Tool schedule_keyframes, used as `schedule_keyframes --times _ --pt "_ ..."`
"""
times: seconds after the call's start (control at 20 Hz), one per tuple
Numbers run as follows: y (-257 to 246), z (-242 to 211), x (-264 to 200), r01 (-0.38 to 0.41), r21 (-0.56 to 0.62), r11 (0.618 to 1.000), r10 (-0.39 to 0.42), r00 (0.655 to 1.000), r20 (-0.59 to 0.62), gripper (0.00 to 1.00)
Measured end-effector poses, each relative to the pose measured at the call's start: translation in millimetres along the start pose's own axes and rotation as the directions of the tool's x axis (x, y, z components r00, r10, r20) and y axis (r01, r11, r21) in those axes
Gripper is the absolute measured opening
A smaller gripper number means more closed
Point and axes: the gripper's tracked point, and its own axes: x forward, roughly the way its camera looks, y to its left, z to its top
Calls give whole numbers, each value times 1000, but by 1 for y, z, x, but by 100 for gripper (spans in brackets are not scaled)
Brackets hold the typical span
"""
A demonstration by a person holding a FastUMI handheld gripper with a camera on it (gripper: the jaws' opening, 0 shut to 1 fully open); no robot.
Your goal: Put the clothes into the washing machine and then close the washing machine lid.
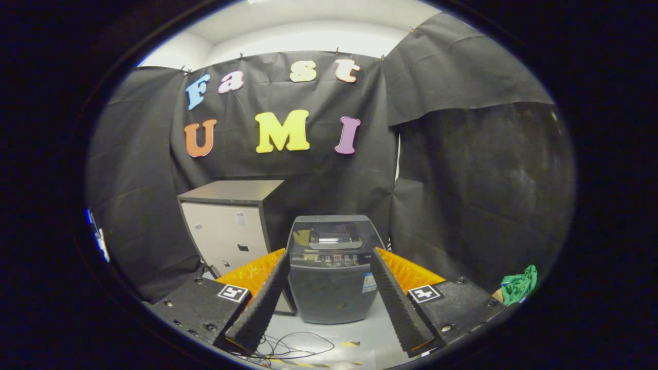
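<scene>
- Cabinet (pixel 231 226): boxy, pale flat front, dark top, left of centre against the cloth wall.
- Washing machine (pixel 331 270): dark grey upright box, glossy lid shut, control panel facing the camera, lower centre, beyond the fingers.
- Gripper (pixel 329 298): ridged fingers spread wide, holding nothing.
- Clothes (pixel 520 285): crumpled green fabric, lower right.
- Cables (pixel 293 347): thin loops on the floor.

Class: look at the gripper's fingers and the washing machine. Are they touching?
Apart. In the gripper view the open gripper hangs in the air, well short of the washing machine, which stands on the floor beyond the fingers, framed in the gap between them.
</scene>
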Motion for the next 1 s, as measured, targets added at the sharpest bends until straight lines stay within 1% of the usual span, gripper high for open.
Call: schedule_keyframes --times 0.65,0.75,1.0 --pt "9 8 0 -18 -22 1000 19 1000 13 98" --pt "7 13 -8 -15 -27 1000 16 1000 18 98" --pt "11 16 -10 -18 -9 1000 19 1000 20 98"
